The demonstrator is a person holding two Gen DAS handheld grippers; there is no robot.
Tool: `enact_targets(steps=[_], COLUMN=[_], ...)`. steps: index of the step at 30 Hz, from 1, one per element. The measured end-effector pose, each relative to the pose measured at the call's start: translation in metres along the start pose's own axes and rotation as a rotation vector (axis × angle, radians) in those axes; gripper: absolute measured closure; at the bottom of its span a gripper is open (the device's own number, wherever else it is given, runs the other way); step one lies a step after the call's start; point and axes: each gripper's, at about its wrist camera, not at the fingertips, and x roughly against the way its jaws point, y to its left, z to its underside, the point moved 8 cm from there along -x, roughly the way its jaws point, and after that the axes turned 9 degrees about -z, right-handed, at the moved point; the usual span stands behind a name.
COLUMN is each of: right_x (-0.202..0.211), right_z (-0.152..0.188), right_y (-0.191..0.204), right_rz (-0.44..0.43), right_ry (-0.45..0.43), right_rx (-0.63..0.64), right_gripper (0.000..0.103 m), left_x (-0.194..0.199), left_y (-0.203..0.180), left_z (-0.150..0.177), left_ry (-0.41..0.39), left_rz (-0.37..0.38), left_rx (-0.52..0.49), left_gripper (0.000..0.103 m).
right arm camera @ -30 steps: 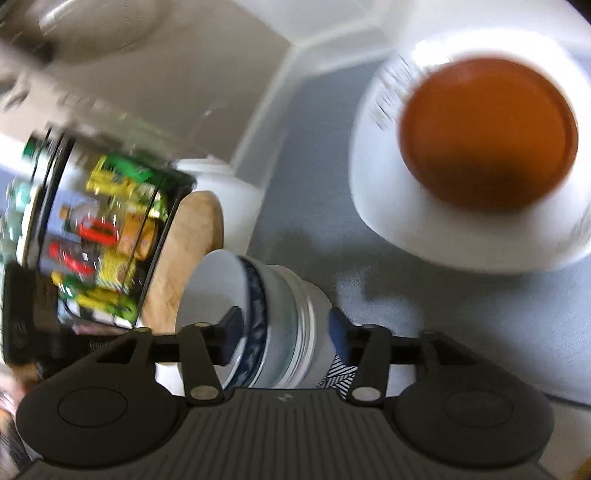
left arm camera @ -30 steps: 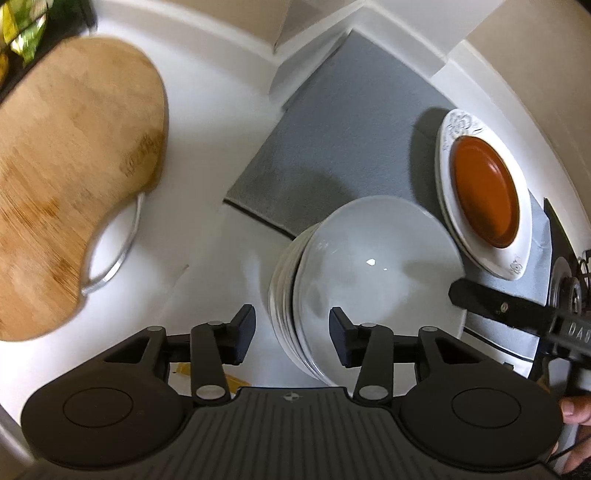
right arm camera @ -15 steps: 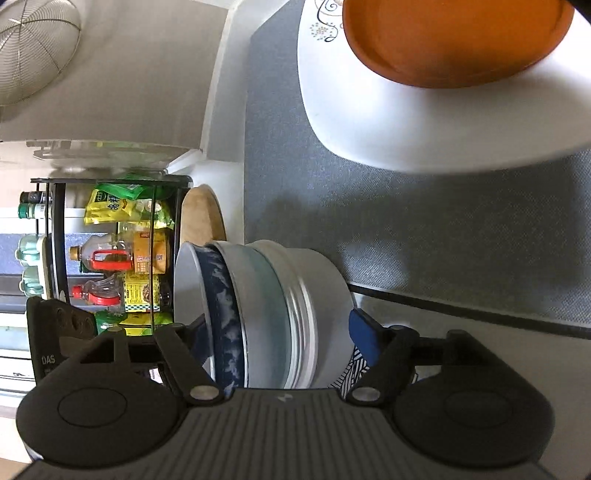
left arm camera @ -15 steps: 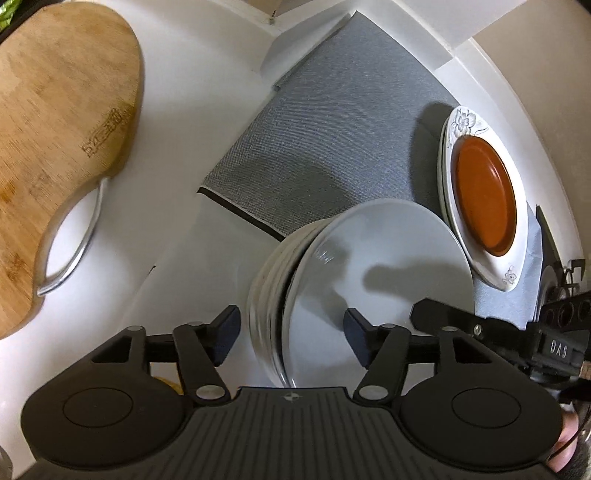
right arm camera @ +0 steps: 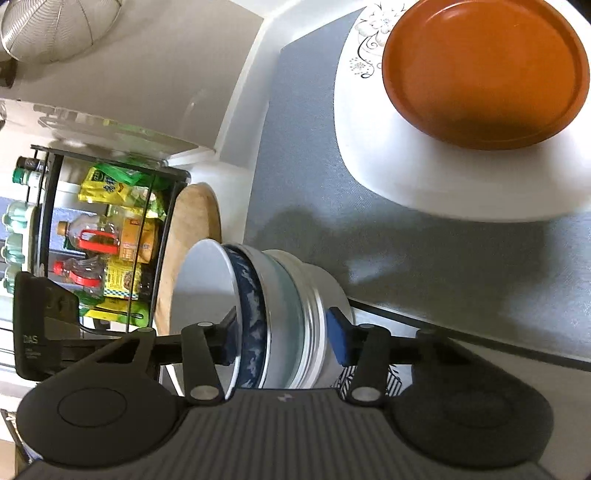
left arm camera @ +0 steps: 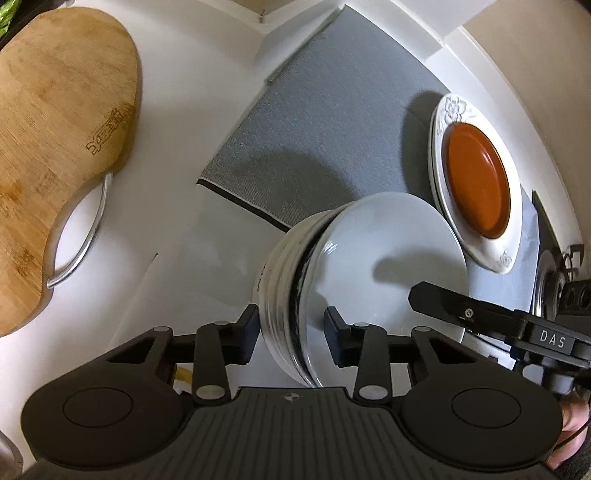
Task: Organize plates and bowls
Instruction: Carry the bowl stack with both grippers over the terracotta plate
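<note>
A white kitchen counter (left arm camera: 192, 122) runs into a corner, with a grey textured mat (left arm camera: 332, 122) laid across its upper middle in the left wrist view. A bamboo cutting board (left arm camera: 62, 140) with a metal handle loop fills the upper left of that frame. At right on the mat sits a white floral plate (left arm camera: 491, 254) carrying an orange-brown dish (left arm camera: 476, 181).

At lower centre of the left wrist view, the left gripper (left arm camera: 291, 328) straddles the edge of a stack of white plates (left arm camera: 376, 258); its jaws stand on either side of the stack's rim, the left pad touching the outer plates, while the right pad sits over the top plate's face and I cannot tell whether it presses. The stack rests partly on the mat's near edge, just beside the floral plate.

In the right wrist view, the right gripper (right arm camera: 282, 332) brackets a nested stack of bowls (right arm camera: 266, 317) lying at lower centre, one blue-patterned, the jaws close against both sides. A black wire rack (right arm camera: 110, 236) of bottles and packets stands at left, and a mesh strainer (right arm camera: 59, 26) hangs in the upper left.
</note>
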Motion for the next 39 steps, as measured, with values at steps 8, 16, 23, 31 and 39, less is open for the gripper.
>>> enact_targets(steps=[8, 16, 23, 31, 39], right_x=[0.02, 0.06, 0.108, 0.166, 0.196], right_z=[0.003, -0.01, -0.039, -0.085, -0.128], right_y=[0.005, 0.021, 0.027, 0.027, 0.02], right_rz=[0.008, 0.017, 0.048, 0.095, 0.11], right_ry=[-0.039, -0.122, -0.211, -0.323, -0.395], right_rx=[0.013, 0.051, 0.083, 0.12, 0.139], right_gripper=[0.05, 0.05, 0.051, 0.052, 0.052], left_x=[0.009, 0.034, 0.046, 0.063, 0.065], left_y=[-0.013, -0.044, -0.093, -0.159, -0.206], left_z=[0.002, -0.012, -0.033, -0.066, -0.101], left_ry=[-0.001, -0.055, -0.083, -0.129, -0.174], left_rz=[-0.011, -0.003, 0.032, 0.055, 0.094], left_rx=[-0.015, -0.08, -0.141, -0.237, -0.285], left_gripper=[0.062, 0.062, 0.061, 0.061, 0.061])
